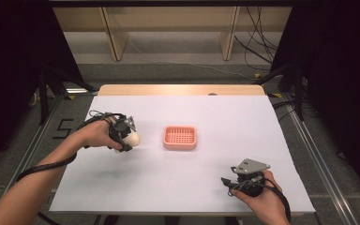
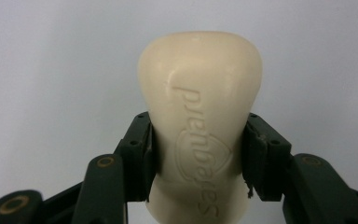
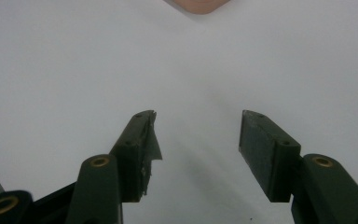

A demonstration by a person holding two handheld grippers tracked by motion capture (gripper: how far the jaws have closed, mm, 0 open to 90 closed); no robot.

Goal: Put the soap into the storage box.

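White table [image 1: 178, 187], pink dish [image 1: 180, 138] at its middle: left gripper [image 1: 123, 138] clamps the soap [image 1: 132, 139] just left of it, likely carrying it over to drop in, while right gripper [image 1: 238, 183] waits empty, jaws apart

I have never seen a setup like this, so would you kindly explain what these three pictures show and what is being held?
No robot here: a person holds a two-jaw gripper in each hand at a table covered in white. The high view looks down from above the person. The other two pictures come from cameras riding on the grippers, looking along their black jaws.

The left gripper is shut on a cream bar of soap with embossed lettering, its pads pressing both sides. The right gripper is open with nothing between its jaws, near the table's front edge. A pink slotted soap dish sits mid-table, right of the soap.
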